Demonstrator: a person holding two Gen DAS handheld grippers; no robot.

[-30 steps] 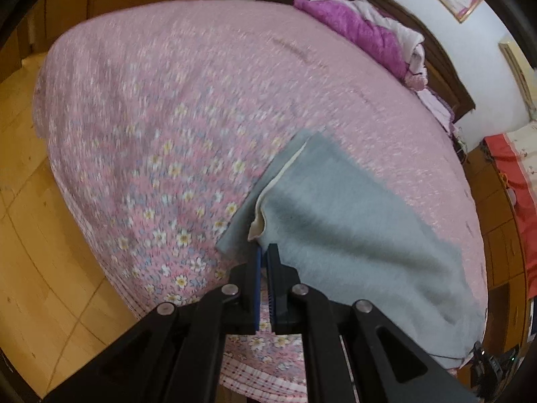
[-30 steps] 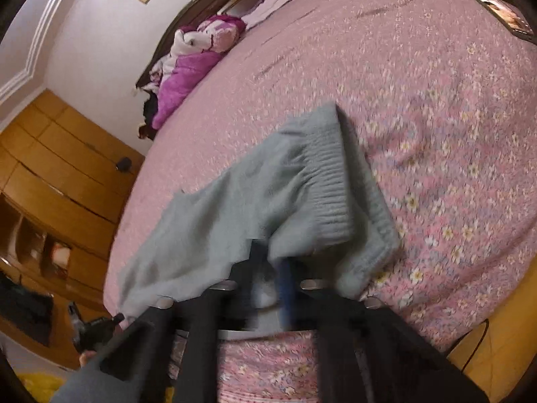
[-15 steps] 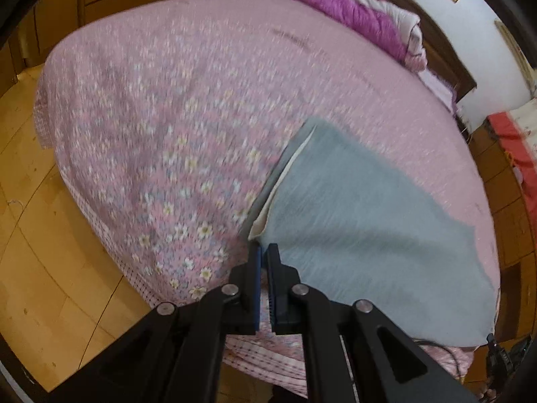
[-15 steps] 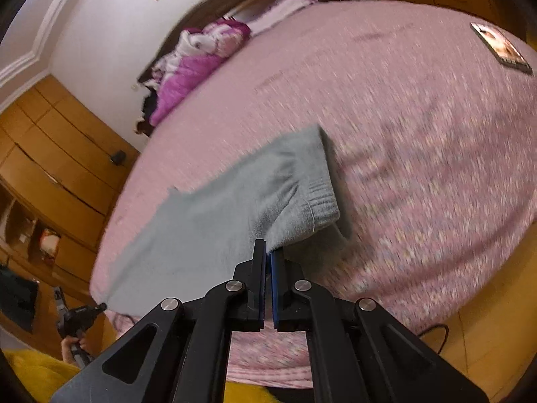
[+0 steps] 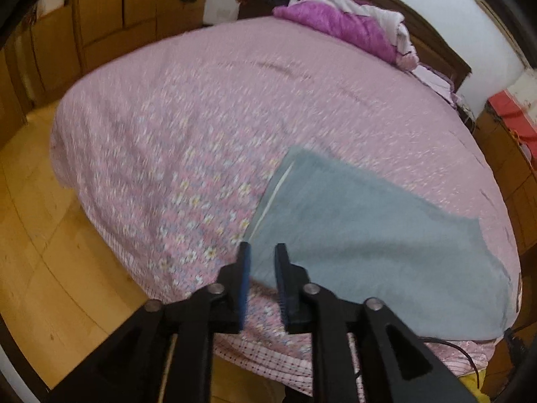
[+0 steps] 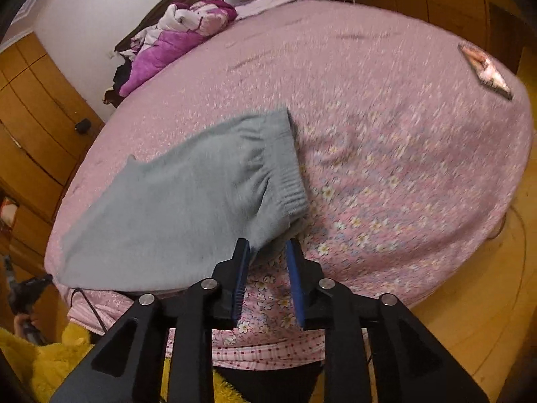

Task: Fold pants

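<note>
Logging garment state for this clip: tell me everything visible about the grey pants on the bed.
The pants are plain grey, soft knit or fleece by the look, with a ribbed elastic waistband and a pale lining showing at the leg hem. They lie folded lengthwise and fairly flat near the bed's front edge on the pink floral cover. The left gripper sits at the hem corner, the right gripper at the waistband corner; both have just been opening and neither pinches the cloth.

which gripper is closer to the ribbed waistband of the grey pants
Right. The right gripper has its jaws apart just below the ribbed waistband. The left gripper, jaws also apart, sits at the opposite hem end of the grey pants.
</note>
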